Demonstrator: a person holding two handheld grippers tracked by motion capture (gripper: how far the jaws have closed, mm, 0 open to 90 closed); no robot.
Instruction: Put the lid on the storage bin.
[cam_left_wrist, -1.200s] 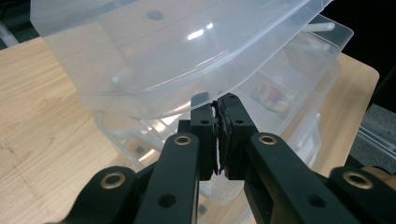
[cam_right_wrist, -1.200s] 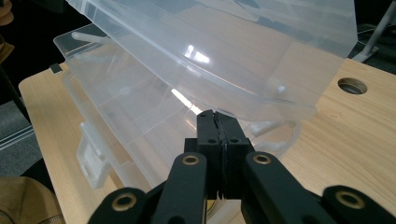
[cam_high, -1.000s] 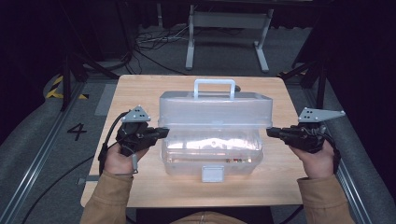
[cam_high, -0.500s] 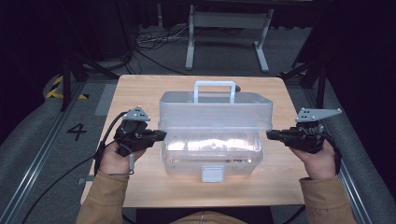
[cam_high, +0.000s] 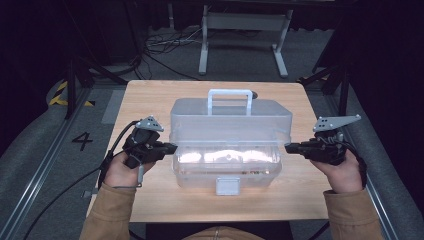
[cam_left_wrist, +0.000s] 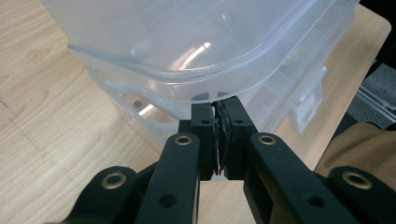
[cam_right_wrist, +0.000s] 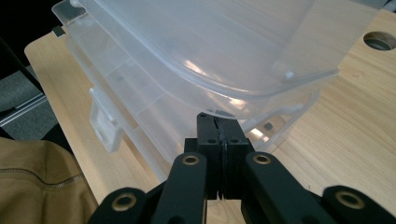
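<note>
A clear plastic box (cam_high: 227, 145) with a white handle (cam_high: 230, 95) on its lid sits mid-table (cam_high: 150, 95) — its front latch (cam_high: 228, 186) facing the person. The left gripper (cam_high: 172, 148) is clenched with nothing between its jaws, tips at the lid's left rim (touching or just short, hard to tell). The right gripper (cam_high: 287, 147) is likewise closed and empty, at the right rim. The one piece of readable writing is a "4" (cam_high: 81, 140) marked on the floor left of the table.

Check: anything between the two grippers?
Yes, the clear plastic box spans the gap between left gripper and right gripper, seen in the high view.
</note>
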